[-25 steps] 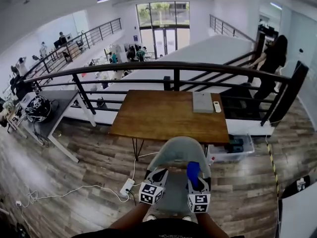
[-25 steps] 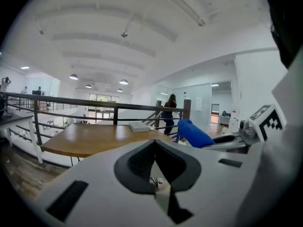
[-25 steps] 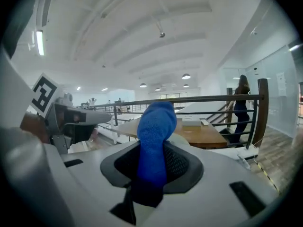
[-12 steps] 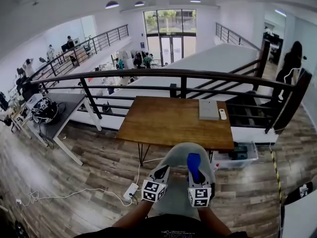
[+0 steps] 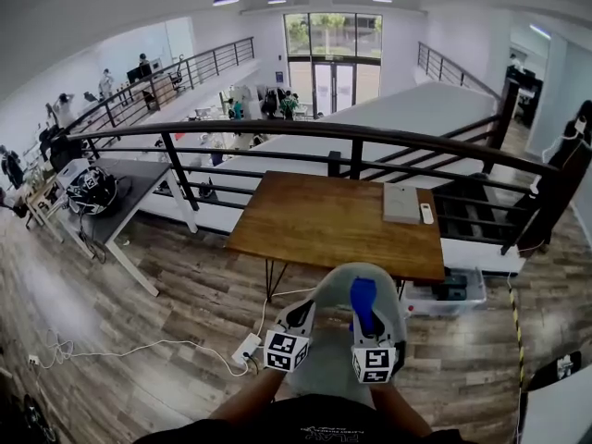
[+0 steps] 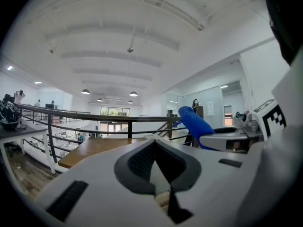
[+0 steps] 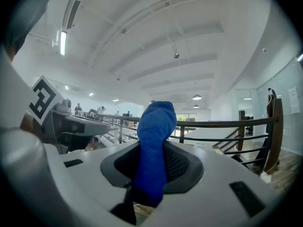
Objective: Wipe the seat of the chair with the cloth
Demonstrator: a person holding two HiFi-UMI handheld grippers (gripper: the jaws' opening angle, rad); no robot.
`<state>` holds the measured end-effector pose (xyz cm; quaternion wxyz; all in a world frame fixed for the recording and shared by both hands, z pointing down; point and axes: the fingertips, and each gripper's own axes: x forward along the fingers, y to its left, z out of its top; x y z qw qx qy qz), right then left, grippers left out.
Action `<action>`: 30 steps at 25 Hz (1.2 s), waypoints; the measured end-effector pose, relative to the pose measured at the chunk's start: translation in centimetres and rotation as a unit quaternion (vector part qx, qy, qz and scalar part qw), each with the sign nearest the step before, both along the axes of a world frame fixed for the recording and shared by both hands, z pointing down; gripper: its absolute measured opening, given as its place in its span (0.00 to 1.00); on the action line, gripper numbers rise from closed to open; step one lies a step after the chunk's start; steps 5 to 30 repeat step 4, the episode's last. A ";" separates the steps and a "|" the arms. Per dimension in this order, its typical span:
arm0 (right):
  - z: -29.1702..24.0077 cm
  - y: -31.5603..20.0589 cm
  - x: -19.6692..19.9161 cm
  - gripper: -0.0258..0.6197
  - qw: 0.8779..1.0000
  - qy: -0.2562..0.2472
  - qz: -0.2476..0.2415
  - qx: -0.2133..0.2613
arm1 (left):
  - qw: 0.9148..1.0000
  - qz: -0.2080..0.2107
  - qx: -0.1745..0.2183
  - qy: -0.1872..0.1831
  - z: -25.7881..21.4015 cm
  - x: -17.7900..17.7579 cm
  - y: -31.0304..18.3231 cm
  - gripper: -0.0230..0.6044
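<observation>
The blue terry cloth [image 7: 152, 141] is clamped in the right gripper [image 7: 156, 151], whose jaws are closed on its lower part; the left gripper [image 6: 155, 148] is closed too, with nothing held between its pads. Both are held over the pale grey moulded chair [image 5: 335, 280], just beside each other. No contact between cloth and seat can be made out, so the wiping is judged as yet to be done. The cloth is bunched into a roll; its long axis is aligned with the jaws, the free end being pointed forward and upward, away from the person.
</observation>
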<state>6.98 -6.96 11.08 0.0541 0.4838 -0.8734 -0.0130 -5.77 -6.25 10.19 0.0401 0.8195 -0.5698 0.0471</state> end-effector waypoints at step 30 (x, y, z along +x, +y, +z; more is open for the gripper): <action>0.1 0.1 -0.6 0.22 1.000 0.005 -0.005 0.002 | 1.000 -0.002 0.000 -0.001 0.3 -0.4 0.2 0.04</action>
